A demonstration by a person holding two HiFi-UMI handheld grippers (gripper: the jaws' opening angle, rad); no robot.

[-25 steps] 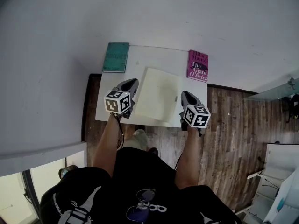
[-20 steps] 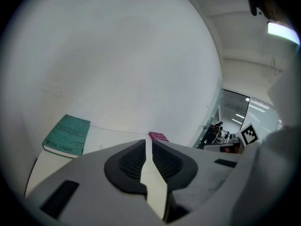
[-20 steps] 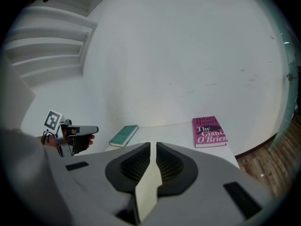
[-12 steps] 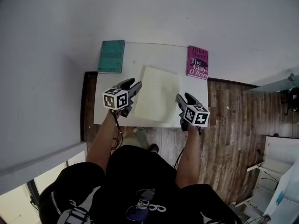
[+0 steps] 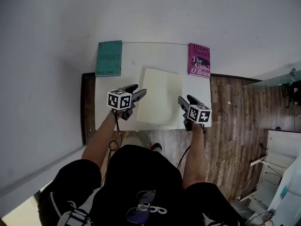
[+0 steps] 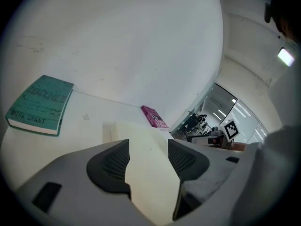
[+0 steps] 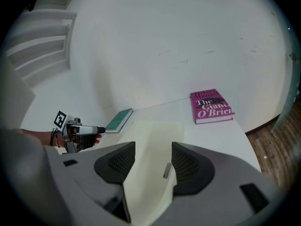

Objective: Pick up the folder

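Lowered onto the table [image 5: 141, 55], the folder [image 5: 160, 95] lies loose between the opening jaws of the left gripper [image 5: 139, 91] and right gripper [image 5: 181, 100]; a teal book [image 5: 108, 58] and a pink book [image 5: 199, 60] lie beyond.

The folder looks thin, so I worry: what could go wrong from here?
The left gripper and right gripper both have jaws opening around the side edges of the folder; nothing pinches it, so it could slip. Its near edge lies close to the front edge of the table and might slide off.
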